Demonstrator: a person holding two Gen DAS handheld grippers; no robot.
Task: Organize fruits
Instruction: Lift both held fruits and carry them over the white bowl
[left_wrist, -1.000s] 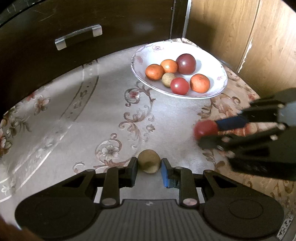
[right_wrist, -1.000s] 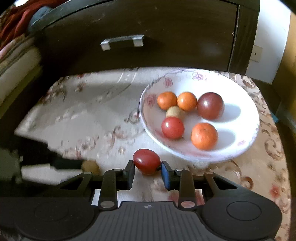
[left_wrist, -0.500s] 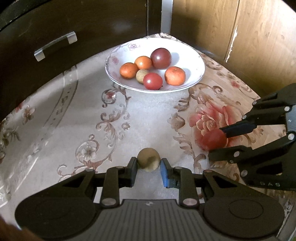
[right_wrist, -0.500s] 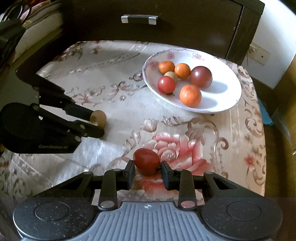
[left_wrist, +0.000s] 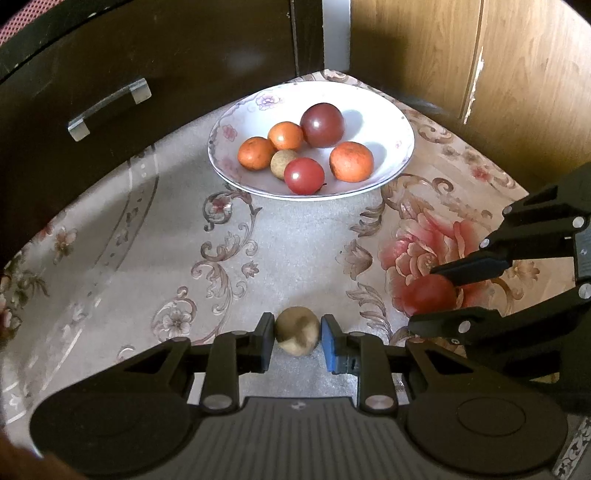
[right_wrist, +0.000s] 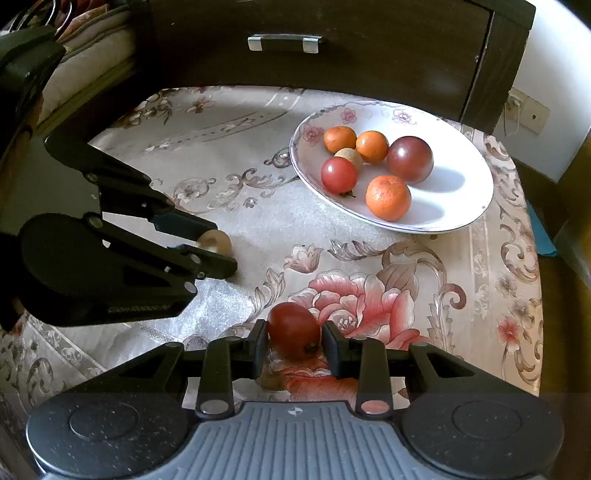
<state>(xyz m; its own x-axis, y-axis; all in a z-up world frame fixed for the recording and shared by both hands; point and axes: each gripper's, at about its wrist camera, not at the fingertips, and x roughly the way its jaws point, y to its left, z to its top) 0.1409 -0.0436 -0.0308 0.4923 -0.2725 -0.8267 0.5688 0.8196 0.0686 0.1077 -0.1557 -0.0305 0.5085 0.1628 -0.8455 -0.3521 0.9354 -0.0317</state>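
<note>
My left gripper (left_wrist: 297, 341) is shut on a small tan round fruit (left_wrist: 297, 335), held over the flowered tablecloth. My right gripper (right_wrist: 294, 341) is shut on a red tomato (right_wrist: 293, 330) above the big pink flower print. Each gripper shows in the other's view: the right gripper (left_wrist: 434, 295) with the tomato (left_wrist: 428, 295) at the right edge, the left gripper (right_wrist: 218, 251) with the tan fruit (right_wrist: 214, 240) at the left. Farther back stands a white flowered plate (left_wrist: 380, 110) (right_wrist: 461, 184) holding several fruits: oranges, a red tomato, a dark purple one and a tan one.
A dark cabinet with a metal drawer handle (left_wrist: 109, 109) (right_wrist: 283, 42) stands behind the table. Wooden panels (left_wrist: 480, 66) close off the right side in the left wrist view. Bedding (right_wrist: 85, 62) lies at the far left; a wall socket (right_wrist: 526, 114) sits at the right.
Both grippers drew back from the plate with their fruit still held; the plate looks farther away. The right gripper with the tomato shifted toward the lower right in the left wrist view.
</note>
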